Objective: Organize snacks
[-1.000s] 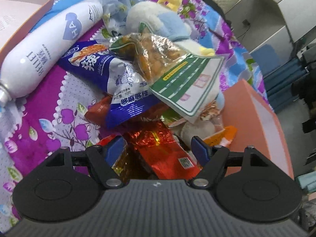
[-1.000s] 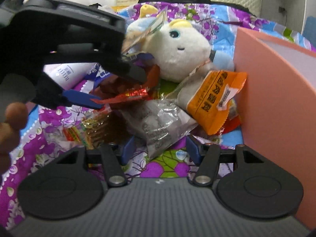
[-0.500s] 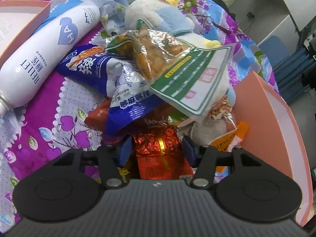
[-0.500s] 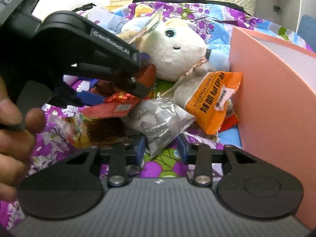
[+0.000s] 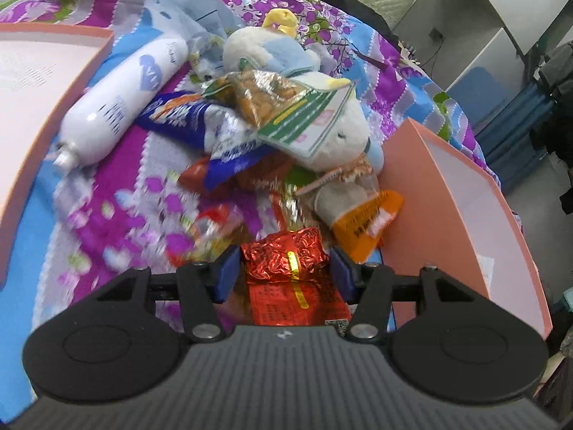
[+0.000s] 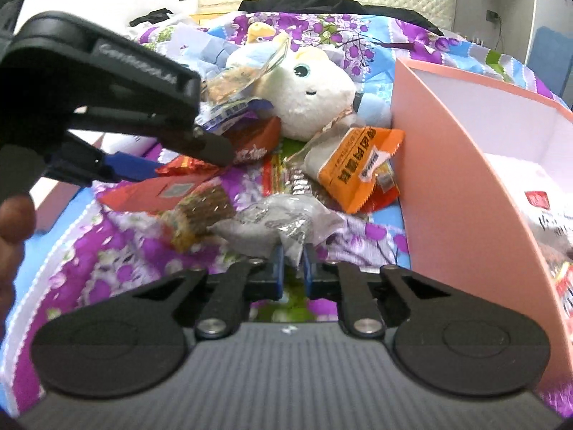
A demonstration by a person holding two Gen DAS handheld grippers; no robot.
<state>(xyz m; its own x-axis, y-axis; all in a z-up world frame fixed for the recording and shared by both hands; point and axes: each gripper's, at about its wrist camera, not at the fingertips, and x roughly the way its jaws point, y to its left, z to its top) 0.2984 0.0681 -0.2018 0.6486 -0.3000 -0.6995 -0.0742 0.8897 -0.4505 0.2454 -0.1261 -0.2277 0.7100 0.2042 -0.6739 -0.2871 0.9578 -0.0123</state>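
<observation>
While the left hand-held gripper (image 5: 283, 272) is clamping the red foil packet (image 5: 286, 261) across its width, the right hand-held gripper (image 6: 293, 267), its jaws having just been closing, is pinching the silver packet (image 6: 279, 225); the pink box (image 6: 462, 165) is lying rightward, nearer the right hand-held gripper.

Your snack pile (image 5: 250, 165) lies mid-bed, leaning on the plush toy (image 6: 315, 96) behind it. The bottle (image 5: 121, 107) lies left of the pile, the open box (image 6: 465, 165) right, apparently with packets inside.
</observation>
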